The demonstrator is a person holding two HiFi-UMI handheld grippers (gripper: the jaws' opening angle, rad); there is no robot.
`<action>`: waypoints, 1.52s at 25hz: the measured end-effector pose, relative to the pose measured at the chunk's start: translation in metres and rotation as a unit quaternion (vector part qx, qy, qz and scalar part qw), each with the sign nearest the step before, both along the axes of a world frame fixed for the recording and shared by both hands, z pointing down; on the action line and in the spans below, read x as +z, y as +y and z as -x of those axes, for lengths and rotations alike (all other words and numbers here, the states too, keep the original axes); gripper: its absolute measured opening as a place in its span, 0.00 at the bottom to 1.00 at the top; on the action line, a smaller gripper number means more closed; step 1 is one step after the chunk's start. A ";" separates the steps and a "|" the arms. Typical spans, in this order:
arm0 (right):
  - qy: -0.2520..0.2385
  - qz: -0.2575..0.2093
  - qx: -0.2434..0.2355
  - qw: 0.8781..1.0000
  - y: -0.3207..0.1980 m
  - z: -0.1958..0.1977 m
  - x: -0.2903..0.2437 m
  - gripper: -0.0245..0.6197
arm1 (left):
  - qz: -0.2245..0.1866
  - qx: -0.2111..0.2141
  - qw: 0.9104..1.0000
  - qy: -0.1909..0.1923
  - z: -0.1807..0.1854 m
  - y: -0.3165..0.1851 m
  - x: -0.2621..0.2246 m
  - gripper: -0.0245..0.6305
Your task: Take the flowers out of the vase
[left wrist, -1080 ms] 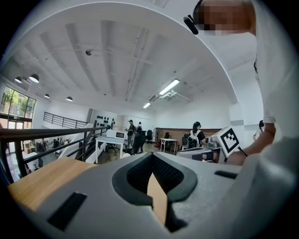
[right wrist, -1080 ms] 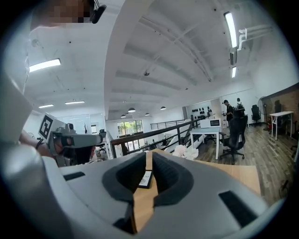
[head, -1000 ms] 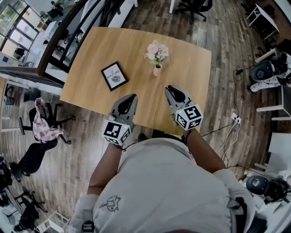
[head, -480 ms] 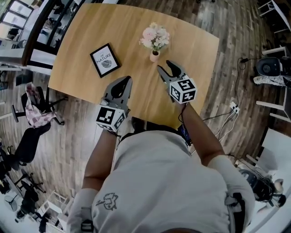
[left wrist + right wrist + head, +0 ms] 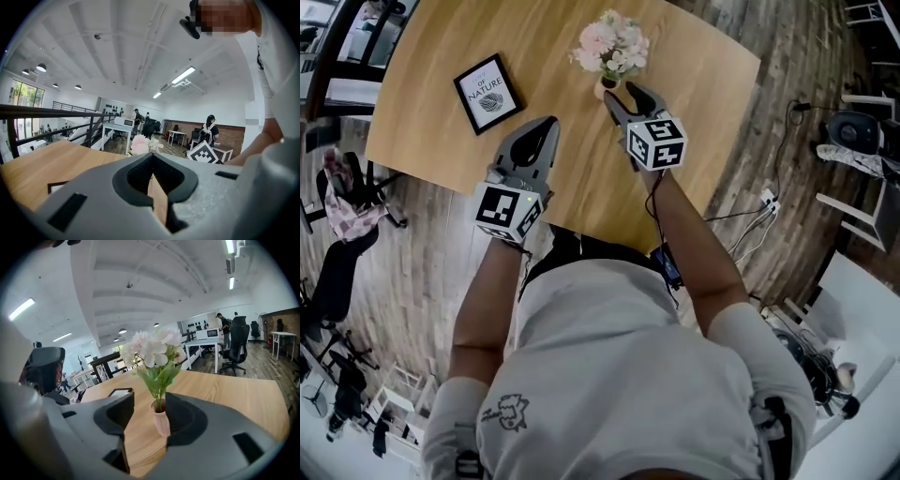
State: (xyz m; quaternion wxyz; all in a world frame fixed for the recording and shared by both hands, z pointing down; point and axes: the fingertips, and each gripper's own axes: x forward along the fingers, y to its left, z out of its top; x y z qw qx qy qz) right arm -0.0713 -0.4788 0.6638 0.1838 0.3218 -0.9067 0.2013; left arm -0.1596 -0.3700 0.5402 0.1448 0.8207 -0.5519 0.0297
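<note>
Wooden counter (image 5: 422, 103) – the largest surface, seen from above, carrying everything else. The person's torso fills the lower part of the head view, with both arms reaching over the near edge.

Left gripper (image 5: 548, 124) – held above the counter's near half, well apart from the vase; its fingers (image 5: 136, 176) stand tip to tip, with nothing between them.

Right gripper (image 5: 623, 96) – at the vase, with its fingers (image 5: 187, 420) spread wide and opening. In the right gripper view the vase stands in the gap, close to the right-hand finger; neither pad presses on it.

Framed picture (image 5: 488, 92) – lying flat, to the left of the vase.

Flowers (image 5: 610, 44) – a pale pink and white bunch with green leaves, stems in the vase.

Vase (image 5: 161, 420) – small, pink, ribbed and upright on the counter.
</note>
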 end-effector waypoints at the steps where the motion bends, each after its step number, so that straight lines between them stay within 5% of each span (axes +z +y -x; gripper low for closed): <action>1: 0.002 0.002 0.000 1.000 -0.004 0.003 0.004 0.37 | 0.003 -0.003 1.000 0.004 0.002 -0.004 0.004 0.04; 12: 0.017 0.005 0.010 1.000 -0.031 0.011 0.027 0.36 | 0.024 -0.019 1.000 -0.004 0.007 -0.038 0.041 0.04; 25: 0.049 -0.014 0.009 0.999 -0.036 0.018 0.033 0.14 | 0.028 -0.013 1.000 0.002 -0.008 -0.047 0.045 0.04; 38: 0.015 -0.073 0.025 0.997 -0.028 0.022 -0.034 0.12 | 0.002 0.004 1.000 0.000 -0.014 -0.035 0.016 0.04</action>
